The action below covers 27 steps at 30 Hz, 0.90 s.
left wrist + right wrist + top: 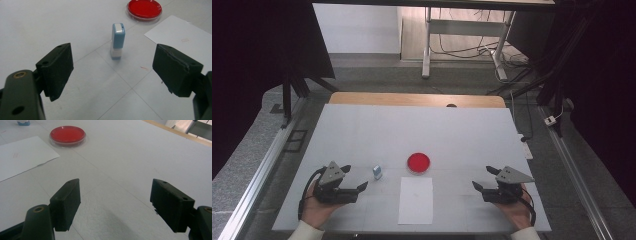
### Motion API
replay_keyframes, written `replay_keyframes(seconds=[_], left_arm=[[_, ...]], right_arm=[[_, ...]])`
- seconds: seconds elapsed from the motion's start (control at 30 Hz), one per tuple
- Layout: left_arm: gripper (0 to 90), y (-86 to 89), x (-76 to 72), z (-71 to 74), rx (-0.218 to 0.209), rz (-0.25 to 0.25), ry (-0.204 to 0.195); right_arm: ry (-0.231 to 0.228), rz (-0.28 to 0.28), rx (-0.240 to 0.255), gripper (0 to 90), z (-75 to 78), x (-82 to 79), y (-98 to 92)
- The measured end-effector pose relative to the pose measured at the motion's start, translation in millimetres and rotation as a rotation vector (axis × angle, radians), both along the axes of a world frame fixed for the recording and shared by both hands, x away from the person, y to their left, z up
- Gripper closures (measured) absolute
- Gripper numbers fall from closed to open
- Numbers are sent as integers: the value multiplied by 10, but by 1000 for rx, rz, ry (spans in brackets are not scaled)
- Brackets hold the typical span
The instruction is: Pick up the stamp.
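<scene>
Left claw (112,72) is standing wide, aiming at the upright blue stamp (117,41), which is sitting on the bench (362,130) just left of the red dish (418,162), near the paper (416,200). Right claw (486,180), also wide and empty, is resting well right of the dish. Risk: the tall, narrow stamp is likely to topple if one jaw touches it first.

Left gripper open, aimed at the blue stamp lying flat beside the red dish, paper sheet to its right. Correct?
Not quite: the blue stamp stands upright, as the left gripper view shows. The left gripper is open and aimed at it, near the red dish, paper sheet to its right.
</scene>
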<state>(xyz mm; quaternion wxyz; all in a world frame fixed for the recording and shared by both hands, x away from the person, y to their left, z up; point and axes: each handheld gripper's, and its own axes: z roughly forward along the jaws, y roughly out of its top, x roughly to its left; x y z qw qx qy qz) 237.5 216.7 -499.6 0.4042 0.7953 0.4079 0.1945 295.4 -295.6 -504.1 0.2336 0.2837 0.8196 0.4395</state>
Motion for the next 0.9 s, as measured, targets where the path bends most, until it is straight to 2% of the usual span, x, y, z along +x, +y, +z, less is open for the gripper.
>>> replay_keyframes(seconds=[0.47, 0.6, 0.9], left_arm=[[188, -164, 146, 93, 22, -29, 0], [192, -227, 192, 100, 45, -32, 1], [197, -320, 324, 79, 63, -34, 27]], right_arm=[[5, 4, -9, 240, -16, 8, 35], [7, 6, -13, 240, -17, 6, 48], [11, 5, -15, 240, -24, 11, 55]])
